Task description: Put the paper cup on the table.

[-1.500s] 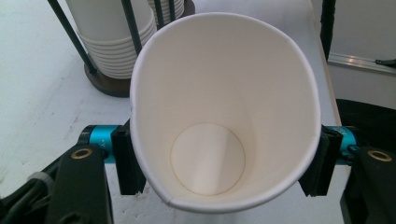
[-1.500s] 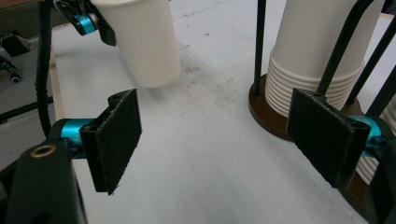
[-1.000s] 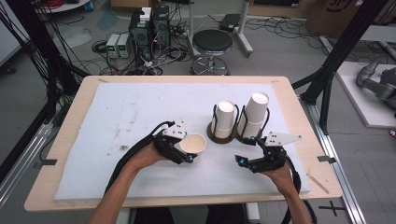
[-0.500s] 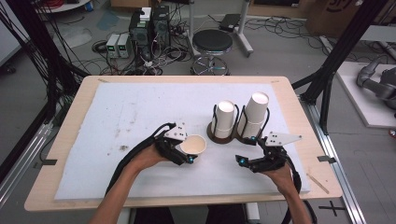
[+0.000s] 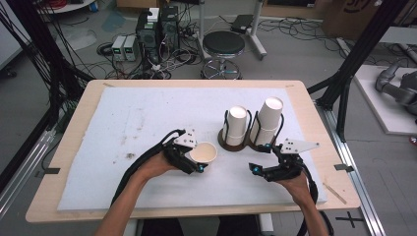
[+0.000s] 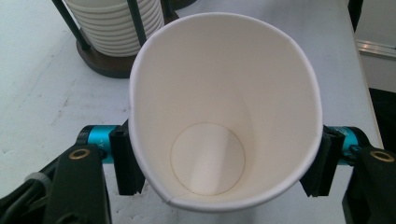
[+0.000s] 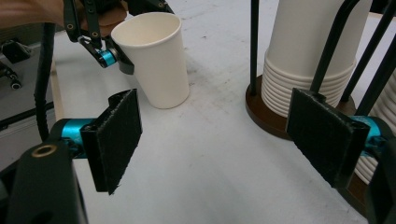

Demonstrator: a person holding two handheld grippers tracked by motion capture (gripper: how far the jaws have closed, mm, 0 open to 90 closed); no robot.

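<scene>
High view first: the left gripper [image 5: 194, 160] sits near the front of the white mat [image 5: 147, 118], its jaws closed on the sides of a single paper cup [image 5: 203, 153]. The cup stands upright, mouth up, just in front and to the left of two wire holders. The nearer holder [image 5: 235, 140] carries a stack of upside-down cups [image 5: 236, 124]; the second stack [image 5: 268, 120] stands just to its right. The right gripper [image 5: 263, 169] rests low on the mat in front of the holders, holding nothing, likely kept close for whatever comes next with the stacks.

Left gripper view: the paper cup [image 6: 224, 112] is squeezed between the two black jaws, its rim pushed into an oval by the pinch, which suggests a firm grip near the top so the thin wall does not slip. Its inside is empty. The nearer holder's ribbed stack [image 6: 116, 23] stands behind it, apart from the cup.

Right gripper view: the jaws stand wide apart with bare mat between them. Farther off, the paper cup [image 7: 156, 60] has its base on the mat, with the left gripper [image 7: 114, 58] clamping it just below the rim. The stack of cups [image 7: 310, 60] rises at the right within its black wires.
</scene>
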